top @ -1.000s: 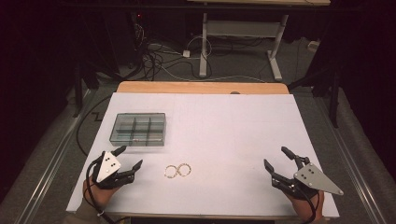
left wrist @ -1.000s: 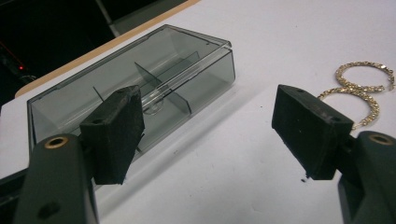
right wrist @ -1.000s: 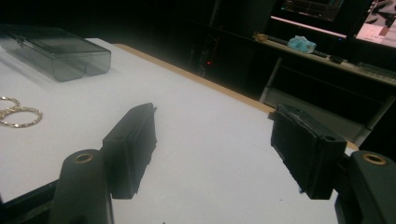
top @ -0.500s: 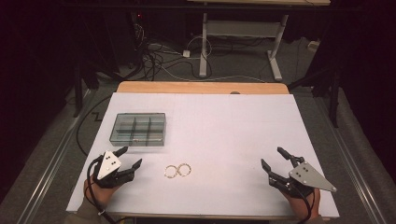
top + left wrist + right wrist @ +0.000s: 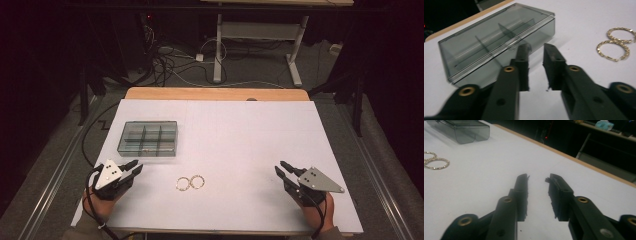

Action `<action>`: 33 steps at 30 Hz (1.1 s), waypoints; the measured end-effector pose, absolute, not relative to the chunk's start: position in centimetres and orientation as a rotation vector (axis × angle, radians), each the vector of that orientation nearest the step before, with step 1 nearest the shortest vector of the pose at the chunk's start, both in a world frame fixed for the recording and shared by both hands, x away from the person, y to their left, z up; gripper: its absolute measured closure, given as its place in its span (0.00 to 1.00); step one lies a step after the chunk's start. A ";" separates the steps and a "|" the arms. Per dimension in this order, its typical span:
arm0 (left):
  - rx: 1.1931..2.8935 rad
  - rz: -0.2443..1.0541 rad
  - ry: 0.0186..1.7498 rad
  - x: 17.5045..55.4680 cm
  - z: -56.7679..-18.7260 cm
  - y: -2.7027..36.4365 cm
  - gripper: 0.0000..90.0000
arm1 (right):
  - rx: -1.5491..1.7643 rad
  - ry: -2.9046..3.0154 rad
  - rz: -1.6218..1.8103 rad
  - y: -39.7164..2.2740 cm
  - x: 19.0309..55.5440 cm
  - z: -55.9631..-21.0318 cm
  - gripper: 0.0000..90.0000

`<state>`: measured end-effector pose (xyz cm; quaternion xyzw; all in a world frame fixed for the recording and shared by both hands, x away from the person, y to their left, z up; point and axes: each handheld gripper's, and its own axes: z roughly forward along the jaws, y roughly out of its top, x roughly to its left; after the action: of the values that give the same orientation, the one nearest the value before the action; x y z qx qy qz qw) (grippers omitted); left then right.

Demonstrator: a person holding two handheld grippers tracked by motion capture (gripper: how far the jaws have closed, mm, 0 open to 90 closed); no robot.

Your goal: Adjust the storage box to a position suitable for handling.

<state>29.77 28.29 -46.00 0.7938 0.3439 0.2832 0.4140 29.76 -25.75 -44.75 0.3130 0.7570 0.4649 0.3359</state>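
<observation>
Both grippers have just been closing their fingers, and nothing is between them. The left gripper (image 5: 131,168) rests near the front left corner of the table (image 5: 240,130), its fingers now narrow with only a small gap, as the left gripper view shows. The right gripper (image 5: 283,170) is near the front right corner, and its fingers are narrow and empty too.

The two gold rings (image 5: 190,183) lie touching each other near the front edge, between the grippers and closer to the left one. The dark clear box (image 5: 148,138) with compartments stands behind the left gripper, toward the left edge, and its lid looks closed.

Compared with one second ago, the rings and the box did not move. I judge this closing is only a preparation: no thing is taken yet, and the rings must probably go into the box.
</observation>
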 end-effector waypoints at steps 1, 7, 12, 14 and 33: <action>1.982 0.717 0.902 29.7 -45.8 29.1 0.87 | 0.820 1.989 1.207 -25.5 30.2 -44.8 0.89; 1.922 0.741 0.994 30.1 -44.8 31.5 0.95 | 0.768 2.063 1.190 -23.0 32.7 -44.9 1.00; 1.862 0.713 1.158 33.1 -44.6 34.7 0.97 | 0.739 2.133 1.159 -19.7 36.0 -45.2 1.00; 1.864 0.658 1.212 34.8 -44.9 35.7 0.97 | 0.727 2.151 1.153 -18.1 37.3 -45.4 1.00; 2.054 0.417 1.314 44.2 -47.8 36.0 0.97 | 0.644 2.379 1.015 -3.9 45.0 -47.4 1.00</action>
<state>44.16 36.05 -47.76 0.7845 0.5019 0.1591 0.3277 45.02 -3.88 -47.41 0.2347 0.8673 0.3702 0.2359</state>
